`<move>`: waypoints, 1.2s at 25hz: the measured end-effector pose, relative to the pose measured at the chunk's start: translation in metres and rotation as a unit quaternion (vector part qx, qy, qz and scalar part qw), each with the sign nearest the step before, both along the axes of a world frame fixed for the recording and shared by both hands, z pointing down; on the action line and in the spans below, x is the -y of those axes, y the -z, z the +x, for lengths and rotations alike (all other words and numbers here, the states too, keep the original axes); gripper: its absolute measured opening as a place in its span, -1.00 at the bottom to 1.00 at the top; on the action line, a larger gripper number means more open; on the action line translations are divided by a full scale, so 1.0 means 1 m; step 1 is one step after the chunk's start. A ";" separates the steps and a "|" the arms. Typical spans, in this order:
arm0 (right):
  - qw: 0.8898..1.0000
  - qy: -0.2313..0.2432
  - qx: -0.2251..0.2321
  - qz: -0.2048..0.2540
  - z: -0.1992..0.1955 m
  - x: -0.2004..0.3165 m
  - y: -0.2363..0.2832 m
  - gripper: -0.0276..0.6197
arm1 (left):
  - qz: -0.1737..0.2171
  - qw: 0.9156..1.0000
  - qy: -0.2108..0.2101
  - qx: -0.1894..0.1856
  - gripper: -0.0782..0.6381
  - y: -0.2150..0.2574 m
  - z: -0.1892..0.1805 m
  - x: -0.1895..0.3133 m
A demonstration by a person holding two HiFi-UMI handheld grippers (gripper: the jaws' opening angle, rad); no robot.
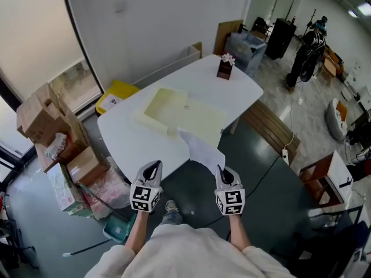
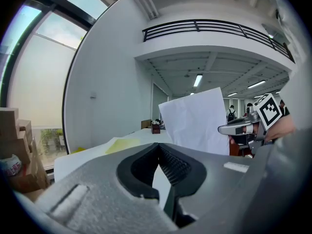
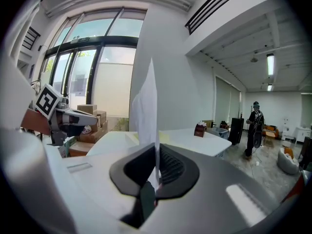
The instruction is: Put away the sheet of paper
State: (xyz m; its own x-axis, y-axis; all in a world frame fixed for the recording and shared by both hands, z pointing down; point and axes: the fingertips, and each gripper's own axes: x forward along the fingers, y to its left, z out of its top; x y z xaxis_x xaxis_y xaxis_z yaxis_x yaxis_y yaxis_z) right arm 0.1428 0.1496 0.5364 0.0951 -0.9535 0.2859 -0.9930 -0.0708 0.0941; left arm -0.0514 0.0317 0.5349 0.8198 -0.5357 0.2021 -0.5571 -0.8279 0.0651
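The white sheet of paper (image 1: 203,149) stands up on edge from my right gripper (image 1: 222,169), which is shut on its lower corner, just off the white table's near edge (image 1: 139,146). In the right gripper view the sheet (image 3: 146,106) rises edge-on from the shut jaws (image 3: 155,179). My left gripper (image 1: 152,167) hovers beside it to the left, holding nothing. In the left gripper view its jaws (image 2: 161,189) stand a narrow gap apart, and the sheet (image 2: 197,123) and the right gripper (image 2: 234,129) show to the right.
A pale yellow flat folder (image 1: 182,112) lies in the middle of the table, a brown tissue box (image 1: 225,67) at its far end. Cardboard boxes (image 1: 52,132) and a yellow bin (image 1: 116,94) stand left. A wooden bench (image 1: 269,126) runs right. A person (image 1: 307,51) stands far off.
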 end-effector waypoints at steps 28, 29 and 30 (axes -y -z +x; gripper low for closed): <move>0.999 -0.036 -0.012 0.006 0.029 0.176 0.010 -0.91 | -0.045 0.999 -0.020 -0.021 -0.78 -0.022 0.022 0.173; 0.999 -0.037 -0.012 0.005 0.029 0.176 0.010 -0.91 | -0.046 0.999 -0.018 -0.022 -0.78 -0.022 0.021 0.174; 0.999 -0.037 -0.012 0.004 0.030 0.176 0.010 -0.91 | -0.046 0.999 -0.018 -0.023 -0.78 -0.022 0.020 0.175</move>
